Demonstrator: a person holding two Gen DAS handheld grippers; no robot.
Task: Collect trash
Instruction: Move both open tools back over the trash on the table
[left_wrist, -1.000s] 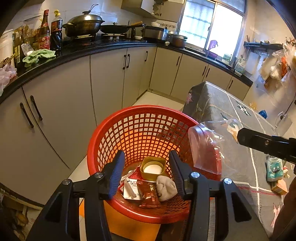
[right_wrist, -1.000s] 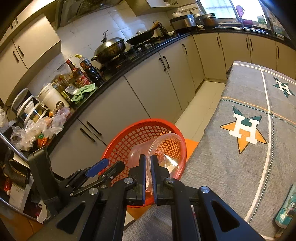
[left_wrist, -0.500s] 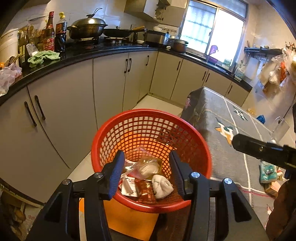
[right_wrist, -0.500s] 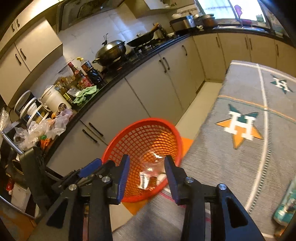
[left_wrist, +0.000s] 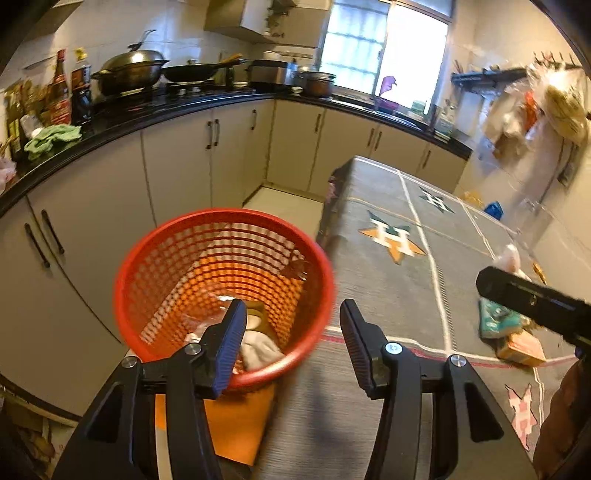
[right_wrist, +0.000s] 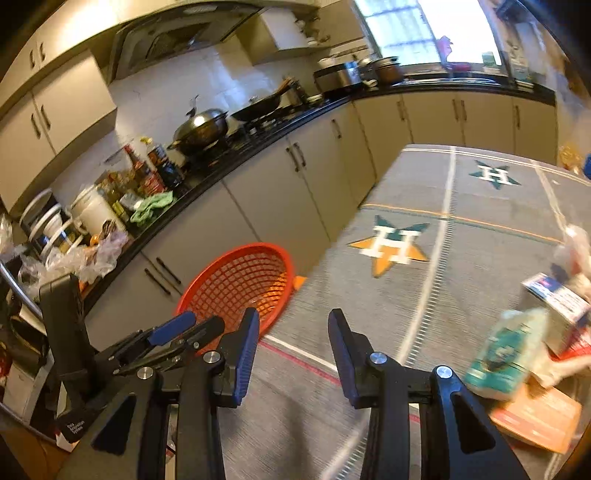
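Note:
A red mesh basket (left_wrist: 147, 266) stands beside the table and holds several pieces of trash, among them a clear plastic container (left_wrist: 207, 314) and a white crumpled wad (left_wrist: 258, 350). It also shows in the right wrist view (right_wrist: 207, 284). My left gripper (left_wrist: 293, 336) is open and empty, at the basket's right rim by the table edge. My right gripper (right_wrist: 291, 339) is open and empty over the table. A green packet (right_wrist: 506, 354), an orange box (right_wrist: 535, 417) and a white-blue carton (right_wrist: 557, 299) lie on the table to its right.
The table has a grey cloth with star emblems (left_wrist: 391, 236). Kitchen cabinets (left_wrist: 177, 166) and a black counter with woks and bottles run behind the basket. An orange stool (left_wrist: 236, 424) sits under the basket. Bags hang on the right wall (left_wrist: 535, 110).
My right gripper opened and dropped the clear plastic container into the basket, then swung right over the table. My left gripper shifted right, toward the table edge.

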